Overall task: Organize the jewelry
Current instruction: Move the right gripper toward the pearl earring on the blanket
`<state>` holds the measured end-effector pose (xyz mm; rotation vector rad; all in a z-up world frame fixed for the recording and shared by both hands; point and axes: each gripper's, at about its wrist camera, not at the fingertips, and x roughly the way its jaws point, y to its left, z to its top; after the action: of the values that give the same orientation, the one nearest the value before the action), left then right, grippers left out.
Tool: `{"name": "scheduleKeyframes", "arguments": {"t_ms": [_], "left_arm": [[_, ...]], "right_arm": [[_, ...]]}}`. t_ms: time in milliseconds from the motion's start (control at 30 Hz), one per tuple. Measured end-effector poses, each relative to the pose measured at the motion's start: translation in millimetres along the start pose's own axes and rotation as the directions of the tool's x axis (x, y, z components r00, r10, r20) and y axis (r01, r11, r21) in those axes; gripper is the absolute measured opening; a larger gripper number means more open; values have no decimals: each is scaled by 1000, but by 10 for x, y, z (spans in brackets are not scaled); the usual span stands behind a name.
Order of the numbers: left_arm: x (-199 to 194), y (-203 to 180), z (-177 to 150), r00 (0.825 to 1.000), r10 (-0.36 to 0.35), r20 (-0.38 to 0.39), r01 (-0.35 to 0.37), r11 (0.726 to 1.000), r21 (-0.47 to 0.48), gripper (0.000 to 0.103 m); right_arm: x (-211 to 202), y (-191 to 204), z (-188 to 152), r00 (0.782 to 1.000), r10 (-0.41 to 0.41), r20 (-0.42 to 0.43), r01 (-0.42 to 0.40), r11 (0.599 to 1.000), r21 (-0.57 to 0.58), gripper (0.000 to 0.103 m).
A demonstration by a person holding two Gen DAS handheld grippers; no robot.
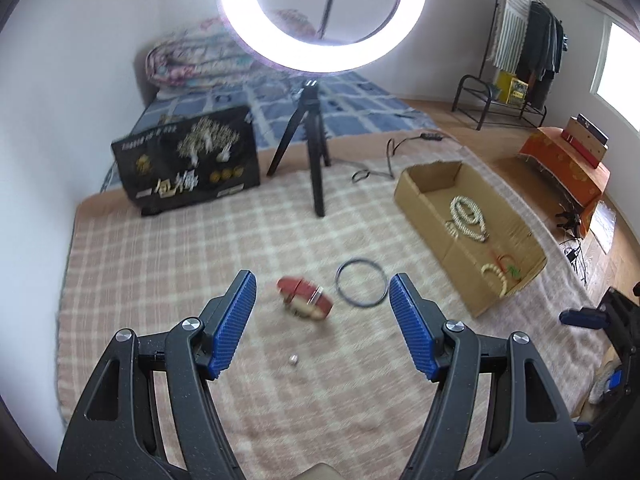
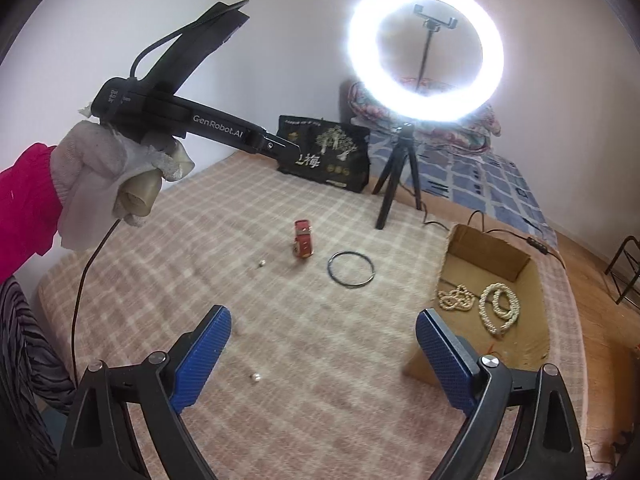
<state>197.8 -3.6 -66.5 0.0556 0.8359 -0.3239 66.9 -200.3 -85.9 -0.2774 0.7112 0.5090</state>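
Left gripper [image 1: 322, 312] and right gripper [image 2: 323, 354]: jaws wide, holding nothing. Red bracelet [image 1: 306, 299] and dark bangle [image 1: 361, 283] lie on the blanket [image 1: 160, 272]. Pearl strands [image 1: 466, 220] rest inside the cardboard box [image 1: 424, 176].

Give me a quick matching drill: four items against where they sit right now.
Items:
1. pearl necklace
2. dark bangle
3. red bracelet
4. black gift box

Places:
A. on the blanket, just left of the bangle
B. inside the cardboard box
C. standing at the blanket's far edge
D. on the blanket between bracelet and cardboard box

Pairs: 1-B, 2-D, 3-A, 4-C
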Motion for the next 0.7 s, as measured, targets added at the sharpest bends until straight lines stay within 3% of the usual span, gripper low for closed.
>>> {"name": "scheduleKeyframes", "arguments": {"t_ms": [233,467,700], "left_arm": [[116,317,-298,998,-3,-62,0,999,-44,71],[305,589,-582,990,-30,-140,14,993,-117,71],[505,623,-710,979,-55,-195,29,990,-136,65]], "right_arm": [[278,222,-223,989,100,-107,-104,994,-29,76],[584,411,-408,951,205,-234,-219,975,-39,53],[792,402,-490,922,256,-290,-261,965,22,43]]}}
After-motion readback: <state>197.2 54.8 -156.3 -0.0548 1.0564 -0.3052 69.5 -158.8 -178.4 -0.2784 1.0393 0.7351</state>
